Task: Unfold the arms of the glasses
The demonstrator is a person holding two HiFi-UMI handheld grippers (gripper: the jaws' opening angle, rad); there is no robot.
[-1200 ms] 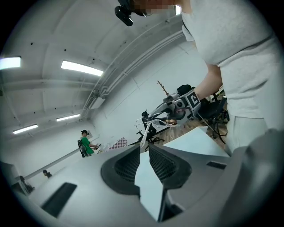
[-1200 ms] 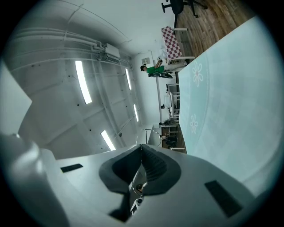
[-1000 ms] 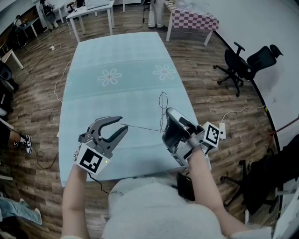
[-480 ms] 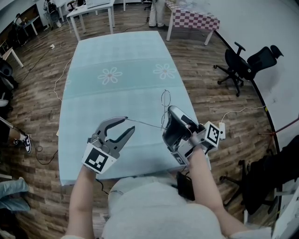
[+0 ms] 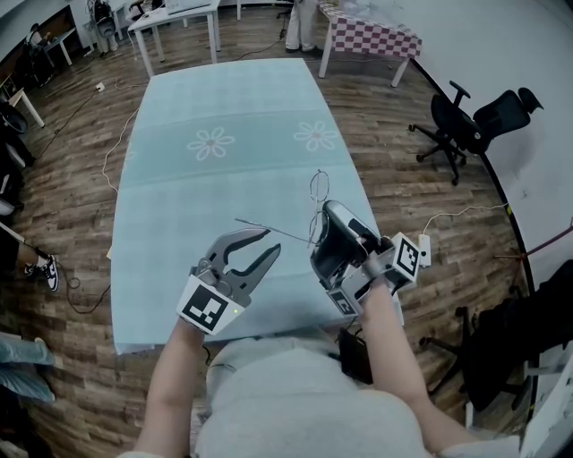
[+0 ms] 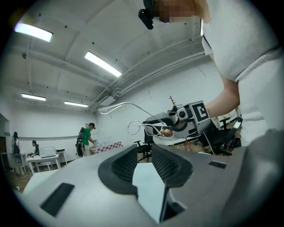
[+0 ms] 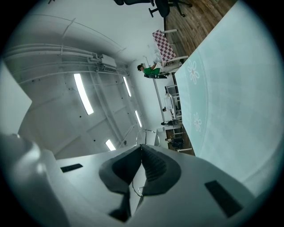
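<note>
The glasses point(image 5: 317, 186) are thin wire-framed and hang above the near right part of the teal flowered table point(image 5: 215, 143). My right gripper point(image 5: 325, 215) is shut on the frame, and a wire loop point(image 7: 147, 132) shows just past its closed tips. One arm of the glasses point(image 5: 269, 229) sticks out to the left, free in the air. My left gripper point(image 5: 271, 242) is just below that arm and apart from it. Its jaws have just been closing, with nothing between them; a gap still shows. From the left gripper point(image 6: 144, 148), the glasses point(image 6: 146, 127) sit ahead in the right gripper point(image 6: 177, 124).
A black office chair point(image 5: 474, 121) stands on the wood floor to the right. A checked table point(image 5: 367, 38) and white desks point(image 5: 175, 20) are at the far end. A power strip point(image 5: 423, 249) and cables lie beside the table's right edge.
My left gripper has moved right, toward the right gripper. The arm's tip lay at its jaws earlier and now stands free above them. The right gripper has stayed put.
</note>
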